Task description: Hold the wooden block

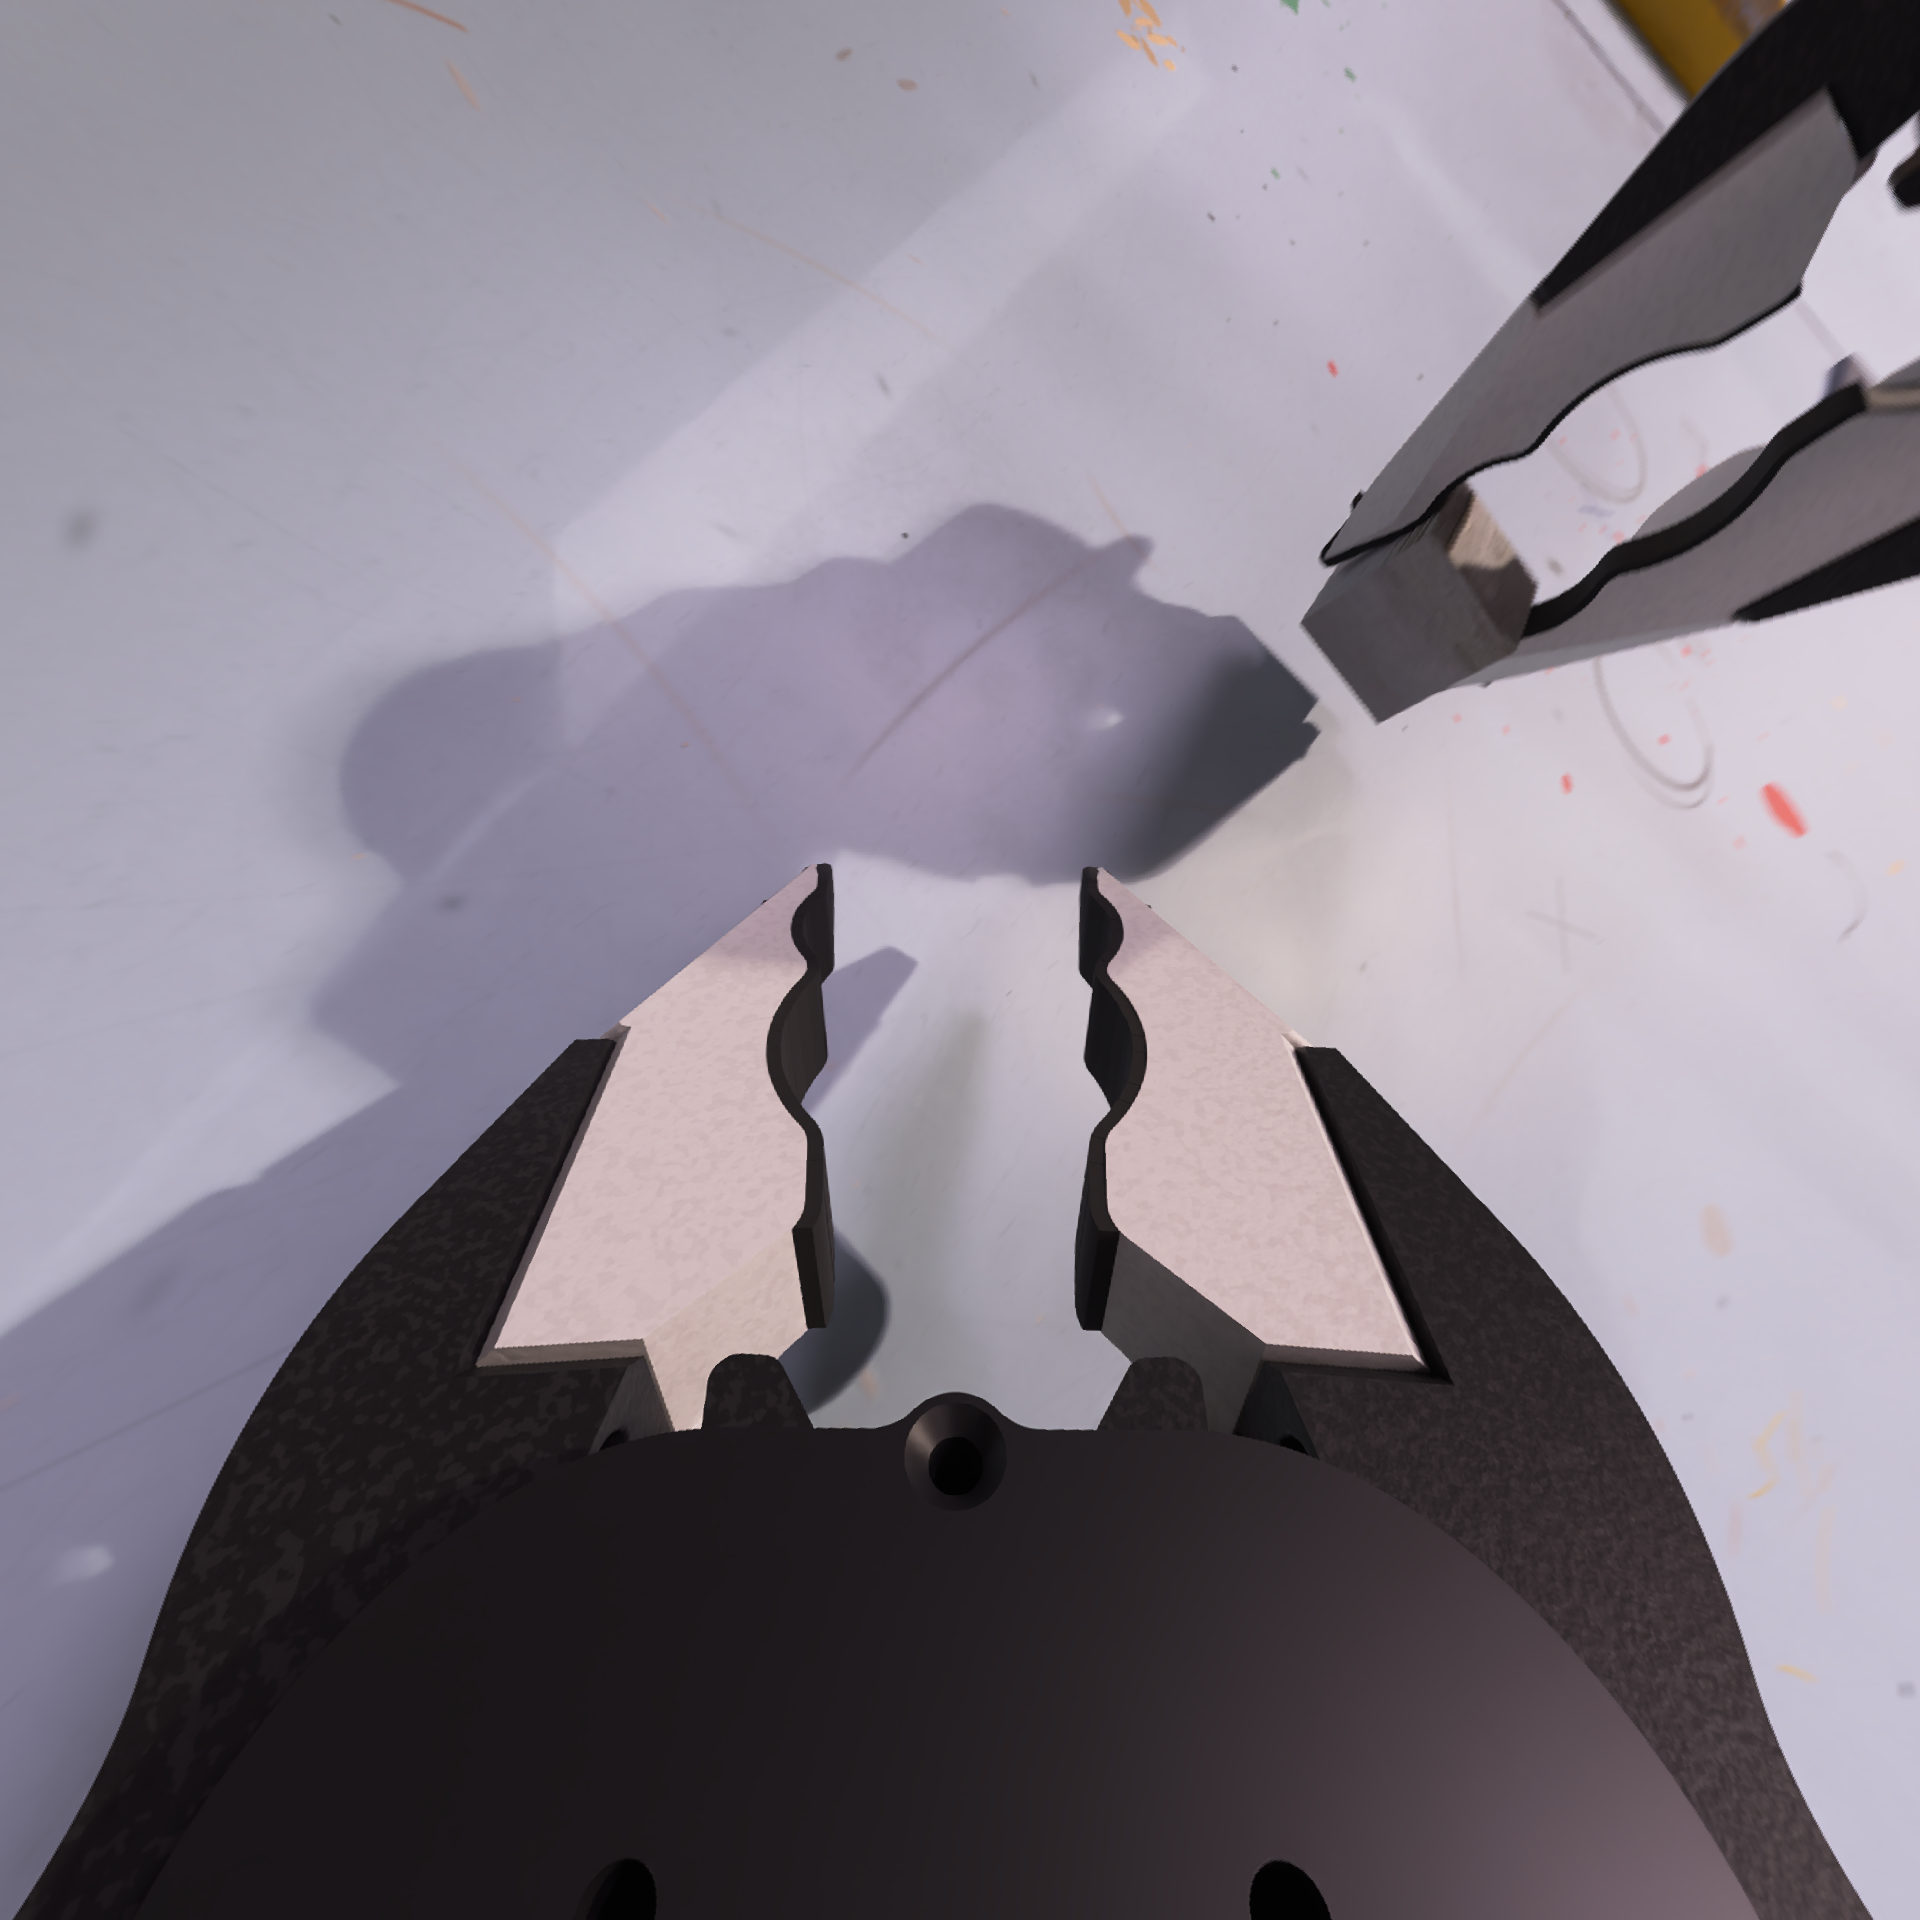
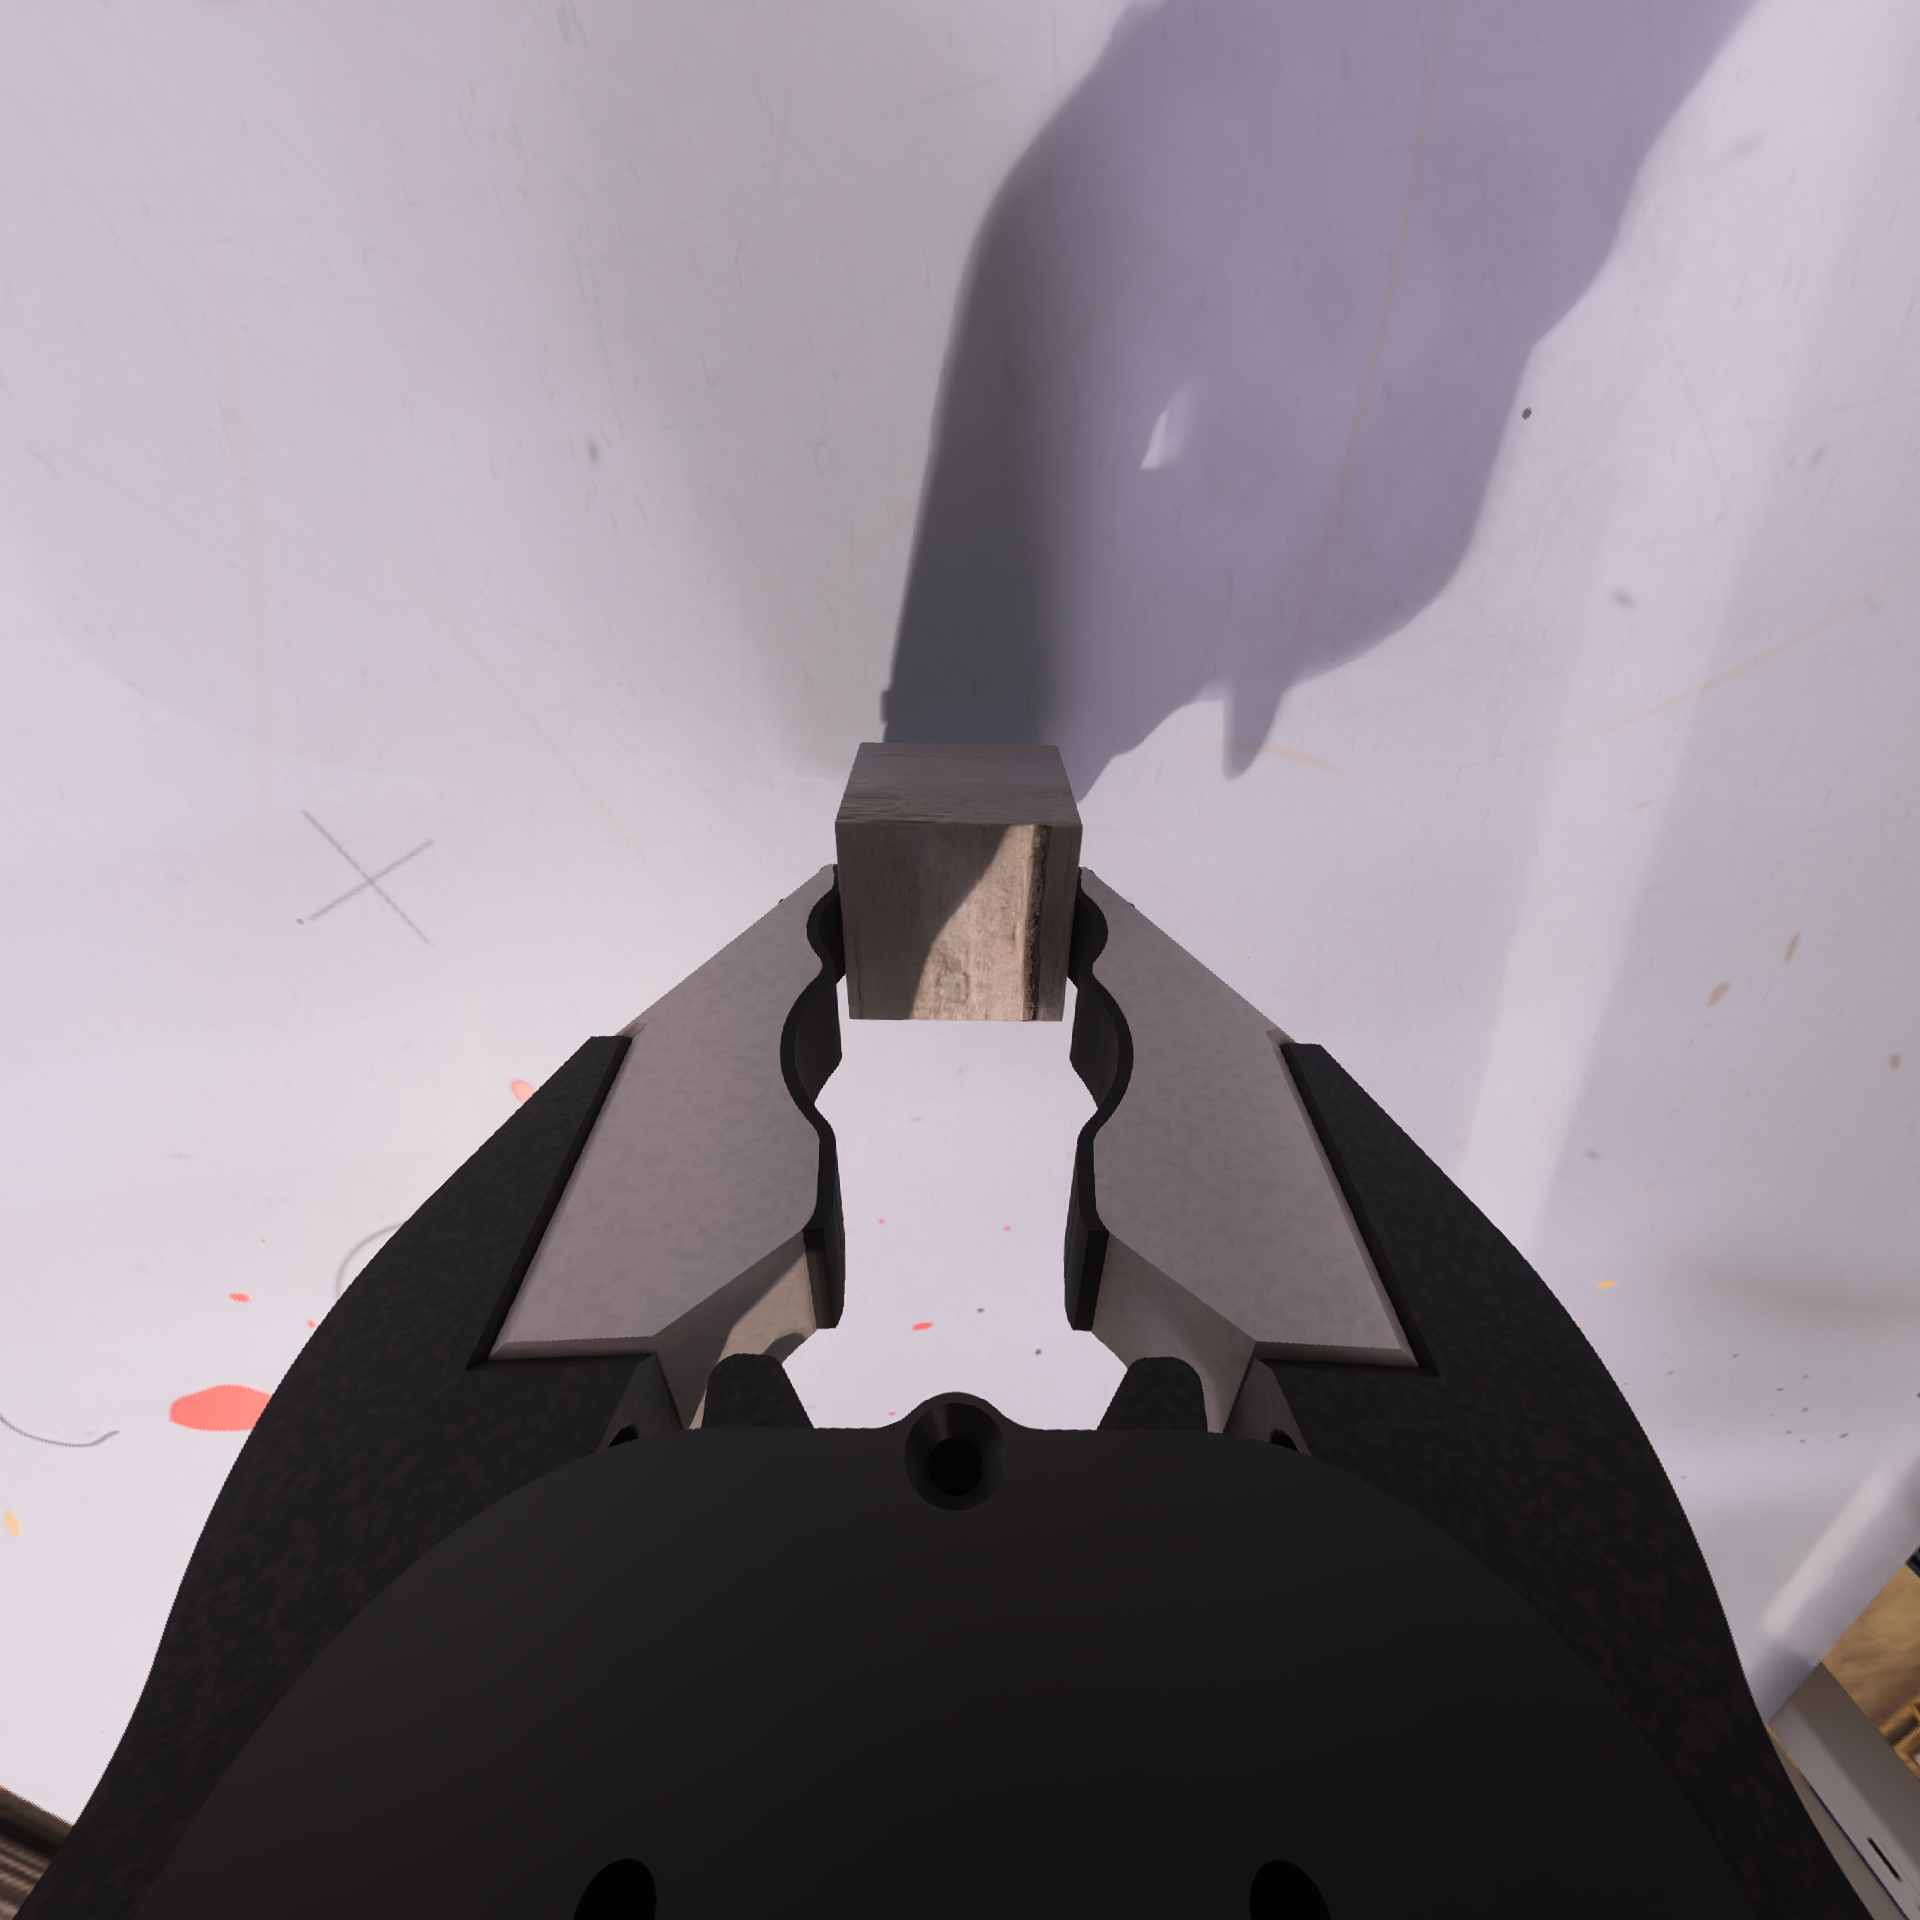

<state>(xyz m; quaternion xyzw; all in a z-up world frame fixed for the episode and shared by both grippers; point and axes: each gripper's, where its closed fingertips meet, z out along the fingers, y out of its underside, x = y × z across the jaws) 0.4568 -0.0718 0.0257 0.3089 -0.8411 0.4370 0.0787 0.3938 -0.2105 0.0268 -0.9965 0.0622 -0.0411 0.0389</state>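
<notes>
1. Our right claw (image 2: 958, 883) grips the wooden block (image 2: 956, 904) between its fingertips, lifted off the white table (image 2: 416, 520).
2. Our left claw (image 1: 956, 883) hangs spread, holding nothing.
3. The block sits ahead and right of it, well apart.

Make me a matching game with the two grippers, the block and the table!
Things:
1. left gripper
2. right gripper
3. wooden block
4. table

States:
A. white with paint specks
B. gripped between two fingers
C. open, holding nothing
D. closed on something

Pairs: 1-C, 2-D, 3-B, 4-A
</notes>
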